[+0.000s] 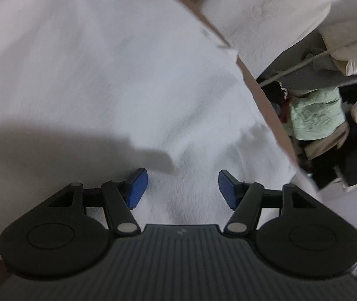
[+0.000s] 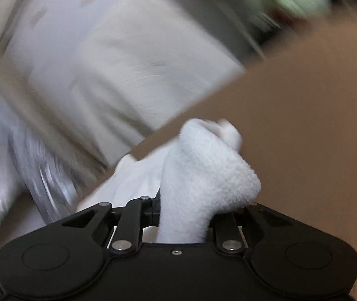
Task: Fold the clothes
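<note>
Tilted down over the white fleecy cloth (image 1: 108, 75) spread across the brown table (image 1: 266, 105), the left gripper (image 1: 183, 188) hangs half open and empty, while the right gripper (image 2: 183, 215) is clamped on a bunched fold of that cloth near the table's edge, green garment (image 1: 316, 113) beyond.

Both wrist cameras look close down on white cloth (image 1: 103, 75) (shared, with brown table (image 2: 303, 100))
</note>
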Demonstrator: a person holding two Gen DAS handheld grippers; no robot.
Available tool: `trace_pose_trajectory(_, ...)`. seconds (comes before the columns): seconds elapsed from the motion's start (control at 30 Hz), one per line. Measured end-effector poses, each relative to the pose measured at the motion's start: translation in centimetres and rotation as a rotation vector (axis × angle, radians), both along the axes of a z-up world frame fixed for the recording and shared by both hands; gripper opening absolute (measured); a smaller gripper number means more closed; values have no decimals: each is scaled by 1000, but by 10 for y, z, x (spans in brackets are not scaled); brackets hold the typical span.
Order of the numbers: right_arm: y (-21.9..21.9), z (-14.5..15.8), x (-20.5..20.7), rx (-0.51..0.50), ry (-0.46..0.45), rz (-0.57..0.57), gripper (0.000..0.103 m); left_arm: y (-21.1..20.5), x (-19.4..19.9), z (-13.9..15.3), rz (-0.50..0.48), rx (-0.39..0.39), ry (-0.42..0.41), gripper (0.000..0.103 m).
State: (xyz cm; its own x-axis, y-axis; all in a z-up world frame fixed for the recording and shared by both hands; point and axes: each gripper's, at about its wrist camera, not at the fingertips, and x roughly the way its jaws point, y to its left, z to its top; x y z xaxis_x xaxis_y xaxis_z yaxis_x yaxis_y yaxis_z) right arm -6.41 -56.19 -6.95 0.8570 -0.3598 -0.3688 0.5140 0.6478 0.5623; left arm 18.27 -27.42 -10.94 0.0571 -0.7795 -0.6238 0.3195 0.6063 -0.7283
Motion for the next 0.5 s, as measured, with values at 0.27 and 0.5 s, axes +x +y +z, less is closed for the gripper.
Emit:
trace_pose_trajectory(0.27,84,112,93,-309,-10,339,22,73,16,56,112,-22,-134,60)
trace_pose_trajectory(0.5,190,88,179,-442,93,741,21,146,33,47,322,18,-164,60)
